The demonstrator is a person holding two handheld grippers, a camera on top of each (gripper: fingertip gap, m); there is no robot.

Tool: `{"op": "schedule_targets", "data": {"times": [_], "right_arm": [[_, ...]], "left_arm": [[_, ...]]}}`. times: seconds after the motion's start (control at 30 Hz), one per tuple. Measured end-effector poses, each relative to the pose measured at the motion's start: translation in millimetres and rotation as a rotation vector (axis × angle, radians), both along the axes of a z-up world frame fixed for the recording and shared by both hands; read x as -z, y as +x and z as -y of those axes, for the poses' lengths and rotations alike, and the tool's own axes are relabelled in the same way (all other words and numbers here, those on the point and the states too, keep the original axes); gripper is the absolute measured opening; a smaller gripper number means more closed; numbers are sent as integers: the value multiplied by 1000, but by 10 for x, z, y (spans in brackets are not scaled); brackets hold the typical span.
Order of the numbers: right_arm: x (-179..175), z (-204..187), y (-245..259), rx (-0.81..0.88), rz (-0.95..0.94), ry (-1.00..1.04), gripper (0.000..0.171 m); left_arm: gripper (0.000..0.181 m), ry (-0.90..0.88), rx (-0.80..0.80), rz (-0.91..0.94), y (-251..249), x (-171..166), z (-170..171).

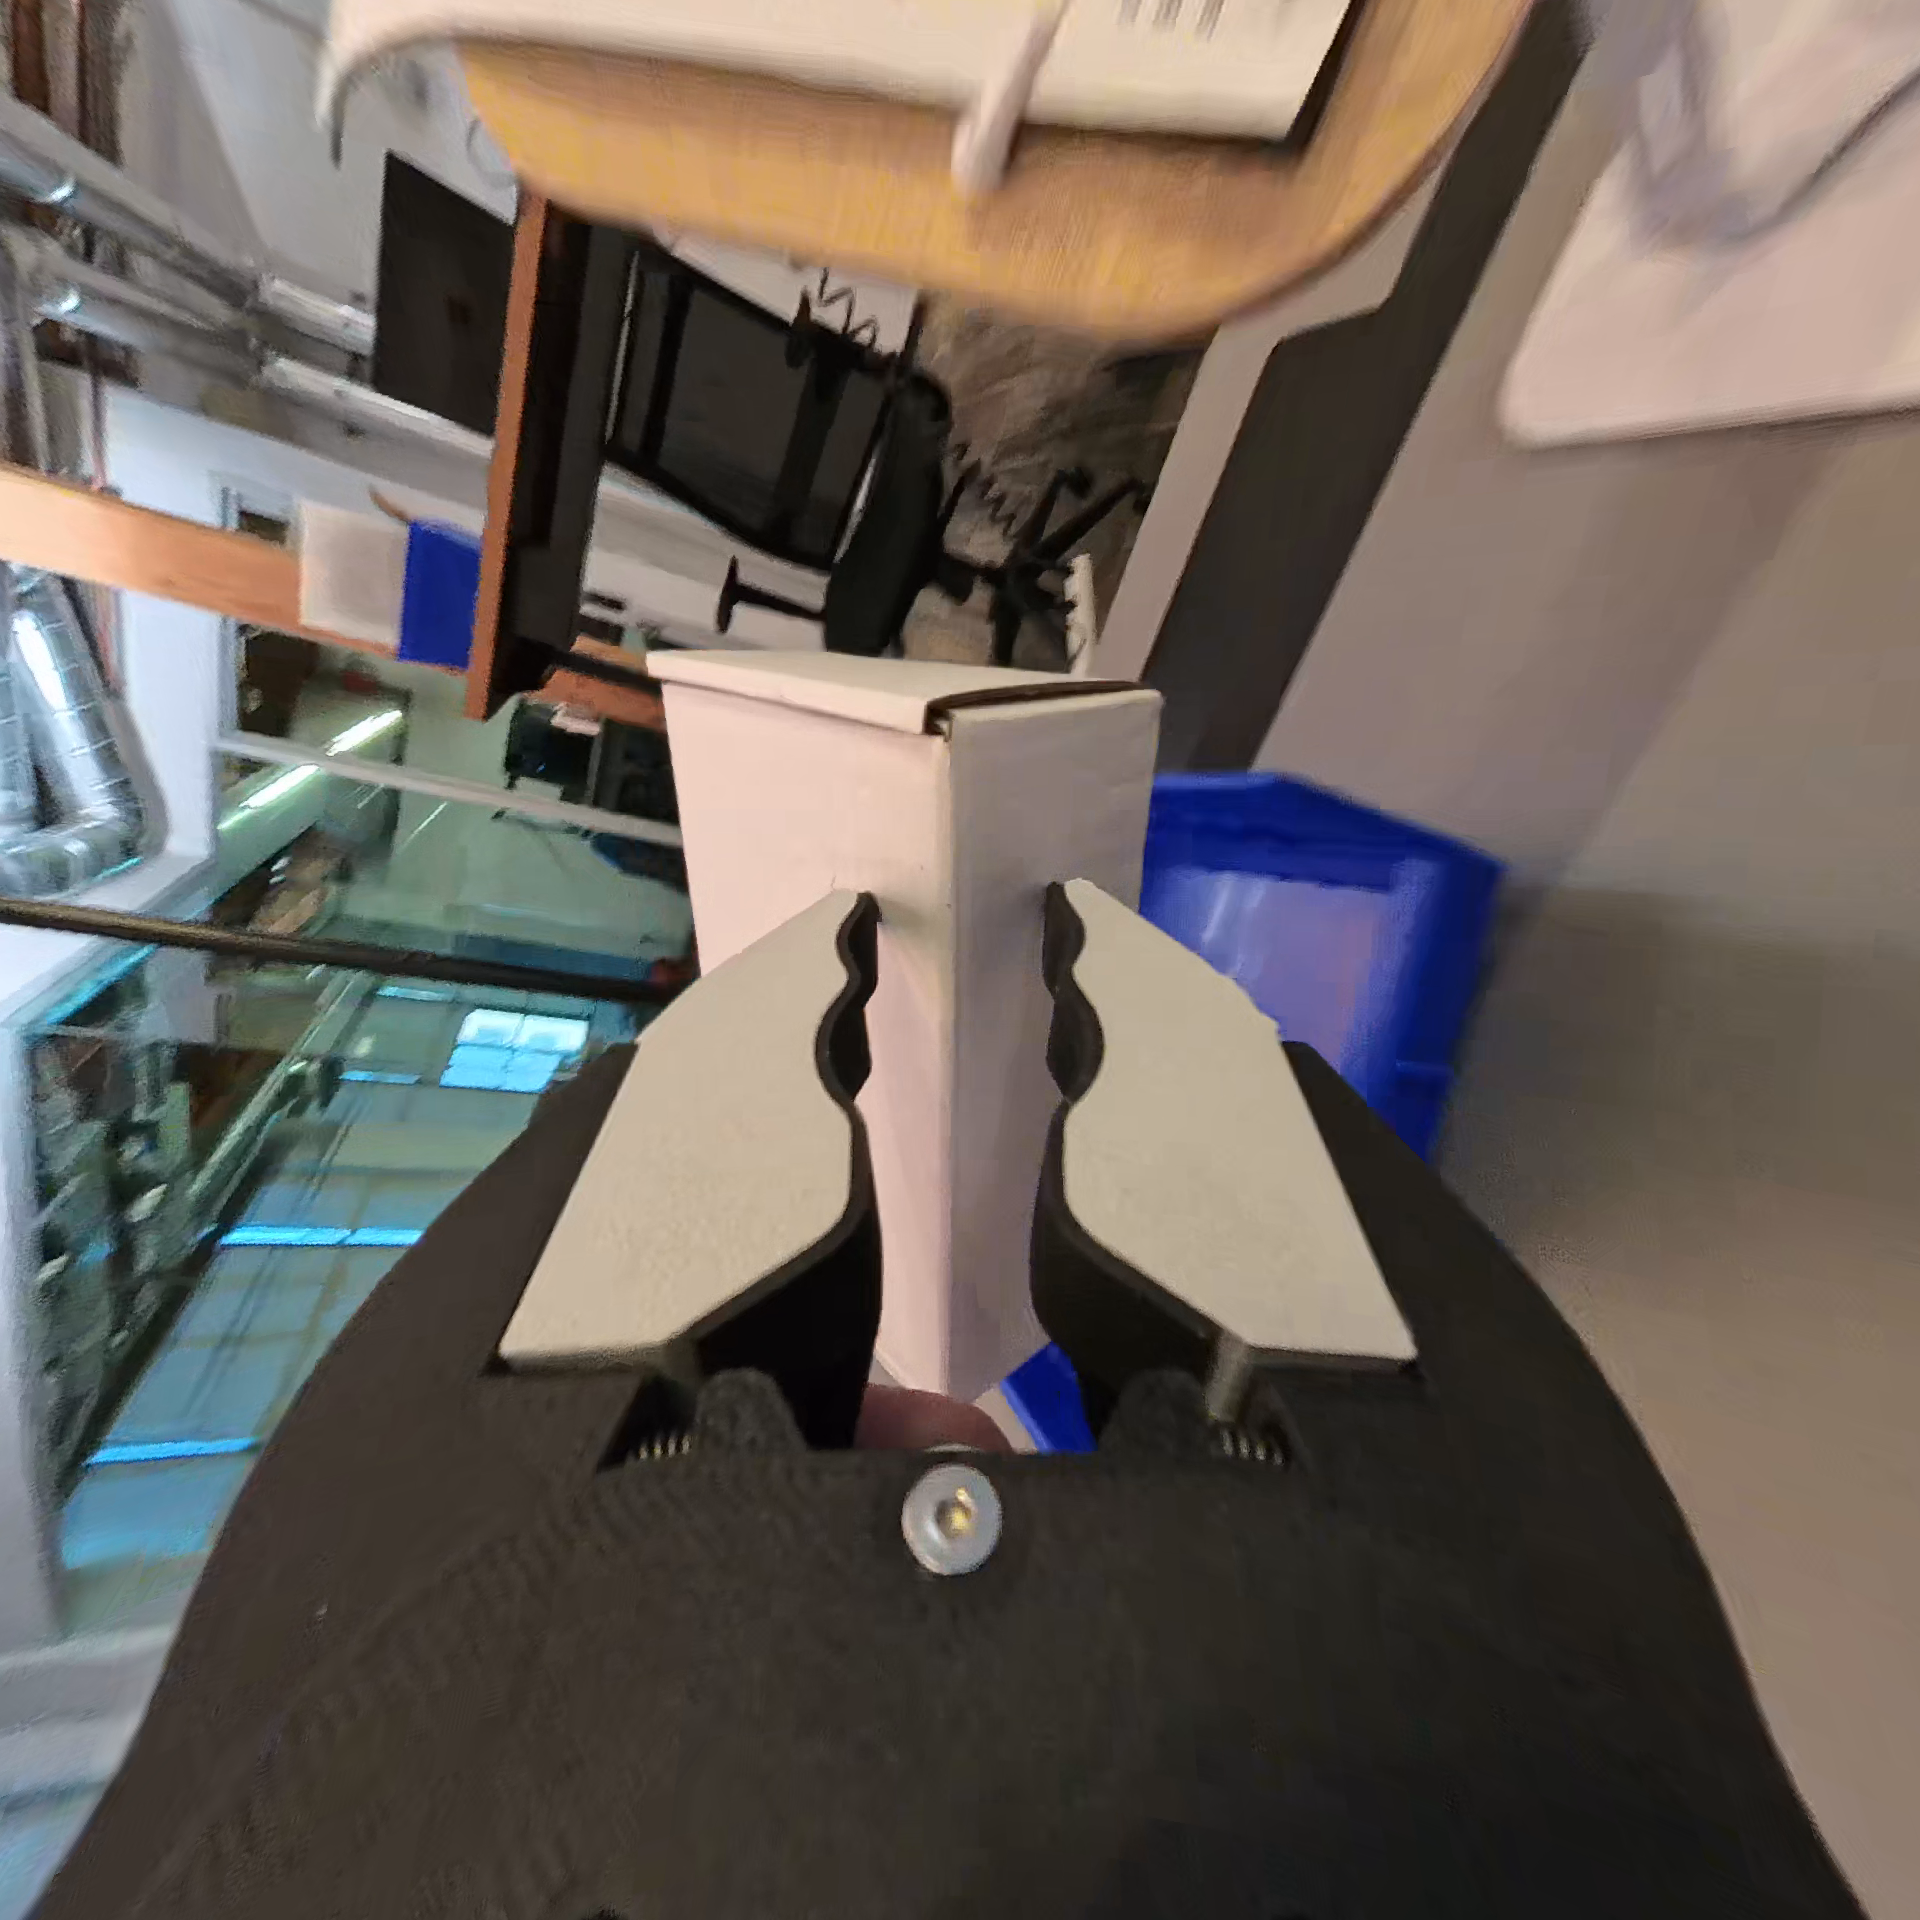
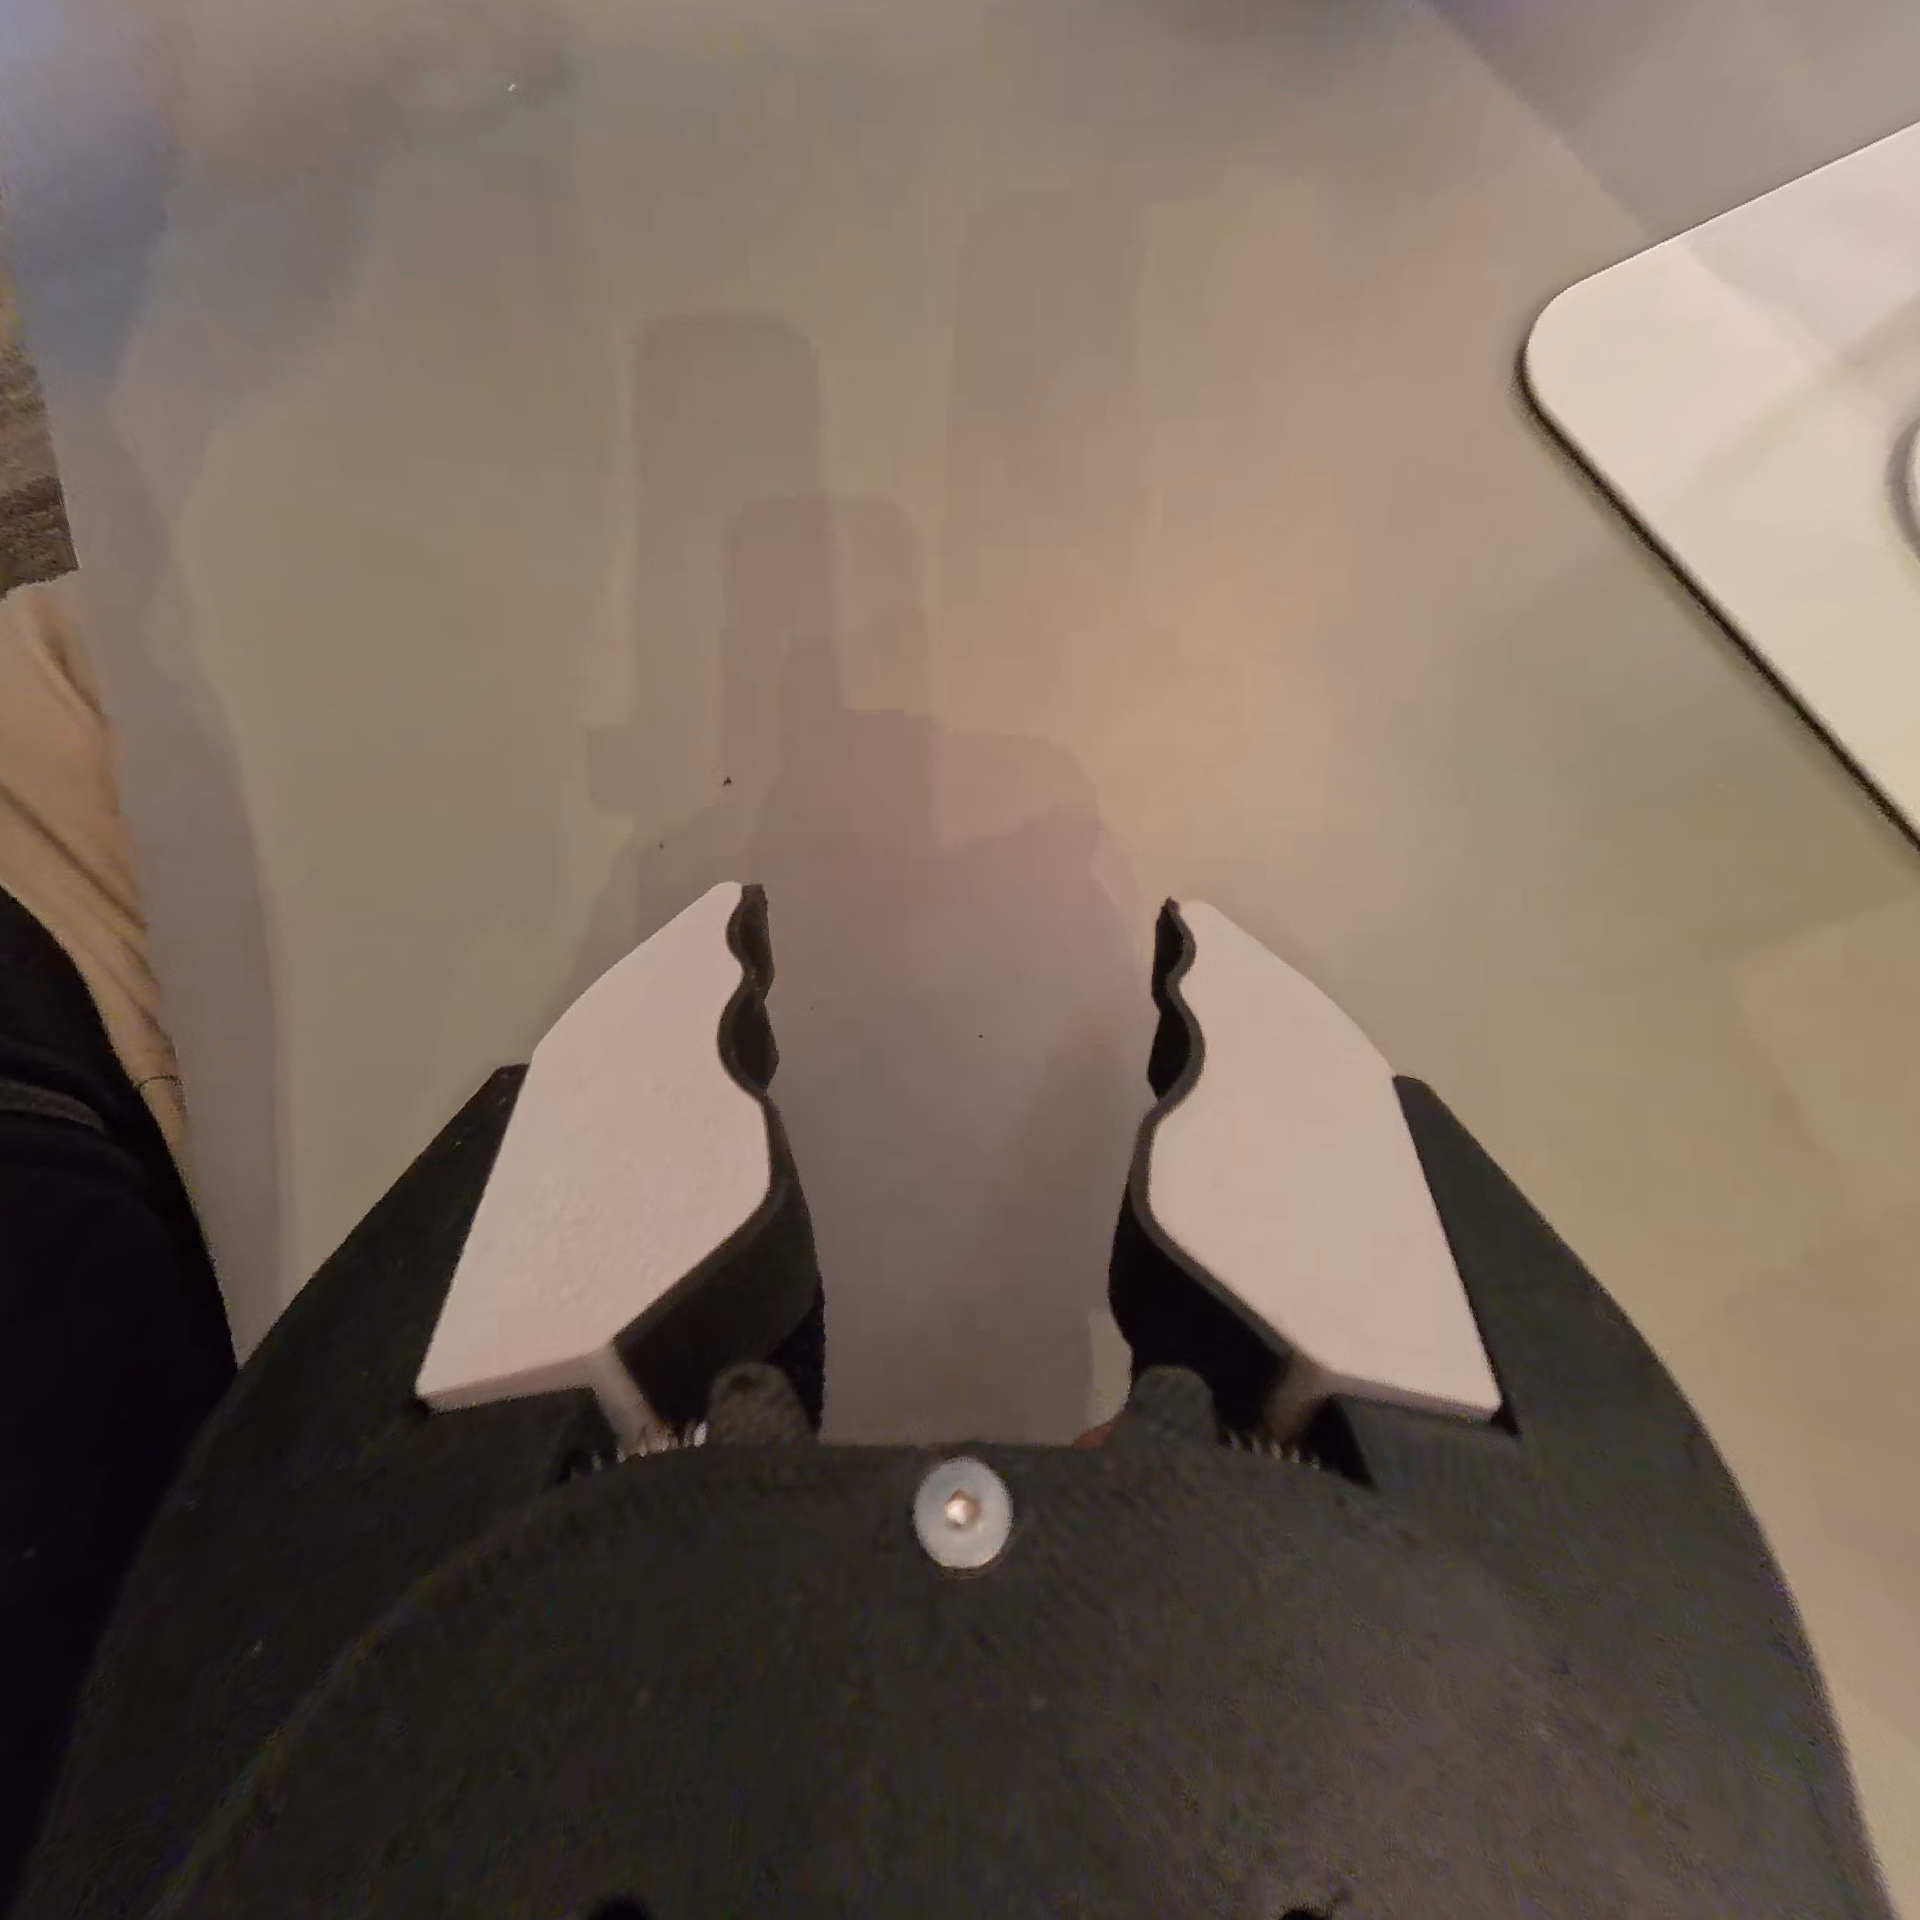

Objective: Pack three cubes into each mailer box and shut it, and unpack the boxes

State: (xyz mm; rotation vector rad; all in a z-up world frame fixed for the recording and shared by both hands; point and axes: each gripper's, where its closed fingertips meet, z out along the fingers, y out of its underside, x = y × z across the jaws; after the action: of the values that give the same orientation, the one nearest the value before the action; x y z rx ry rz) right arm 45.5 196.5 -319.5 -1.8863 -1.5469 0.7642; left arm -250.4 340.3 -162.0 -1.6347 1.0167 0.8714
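My left gripper is shut on a white mailer box, gripping it by one edge and holding it up in the air; the left wrist view is rolled on its side. The box's lid flap looks closed at its far end. Another white box lies on a wooden surface at the top of that view. My right gripper is open and empty, pointing down at the bare pale tabletop. No cubes show in either view.
A blue plastic bin stands just behind the held box. A white rounded-corner board lies at the right of the right wrist view. Part of a person's clothing shows at that view's left edge. Office chairs and desks are in the background. Some 35 cm of space lies between my two pairs of fingers.
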Motion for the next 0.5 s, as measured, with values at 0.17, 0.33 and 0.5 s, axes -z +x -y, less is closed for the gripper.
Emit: {"op": "schedule_targets", "data": {"times": [0.17, 0.33, 0.5], "right_arm": [[-162, -137, 17, 38, -60, 75, 73], [-392, -246, 16, 35, -103, 239, 81], [-665, -367, 26, -22, -93, 499, 87]], "left_arm": [[31, -127, 143, 67, 717, 33, 485], [31, -300, 311, 99, 1479, 393, 825], [27, -437, 471, 115, 2060, 732, 1041]]}}
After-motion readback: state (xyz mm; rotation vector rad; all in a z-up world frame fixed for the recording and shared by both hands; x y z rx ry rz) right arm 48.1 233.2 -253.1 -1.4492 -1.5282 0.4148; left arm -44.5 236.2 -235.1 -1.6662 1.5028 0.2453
